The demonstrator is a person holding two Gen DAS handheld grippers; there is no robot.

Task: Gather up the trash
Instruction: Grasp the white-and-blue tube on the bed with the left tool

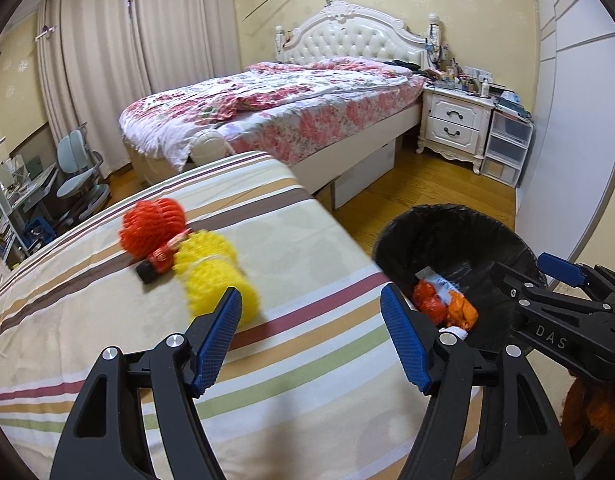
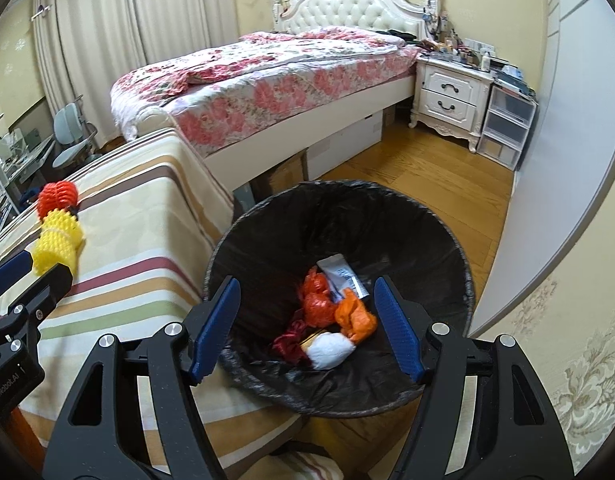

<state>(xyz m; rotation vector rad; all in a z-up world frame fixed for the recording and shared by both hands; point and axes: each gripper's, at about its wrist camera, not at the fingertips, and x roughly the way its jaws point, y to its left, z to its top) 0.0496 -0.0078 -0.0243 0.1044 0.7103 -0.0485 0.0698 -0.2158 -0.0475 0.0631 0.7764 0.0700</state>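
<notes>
A black-lined trash bin (image 2: 267,216) stands on the floor beside a striped-cloth table (image 1: 315,364). Inside lie orange and red bags (image 2: 353,314), a white wad (image 2: 329,350) and a white wrapper (image 2: 343,272). On the cloth sit a red foam net (image 1: 151,226), a yellow foam net (image 1: 215,276) and a small red and black piece (image 1: 157,266). My left gripper (image 1: 311,316) hangs open over the cloth, just short of the yellow net, nothing between its fingers. My right gripper (image 2: 307,306) is open above the bin, empty. It also shows at the right (image 1: 563,276) of the left wrist view.
A bed with a floral quilt (image 1: 291,100) fills the back, a white nightstand (image 1: 455,124) and plastic drawers (image 1: 507,148) to its right. Wooden floor (image 2: 427,168) lies beyond the bin. A desk and chair (image 1: 75,184) stand far left by the curtains.
</notes>
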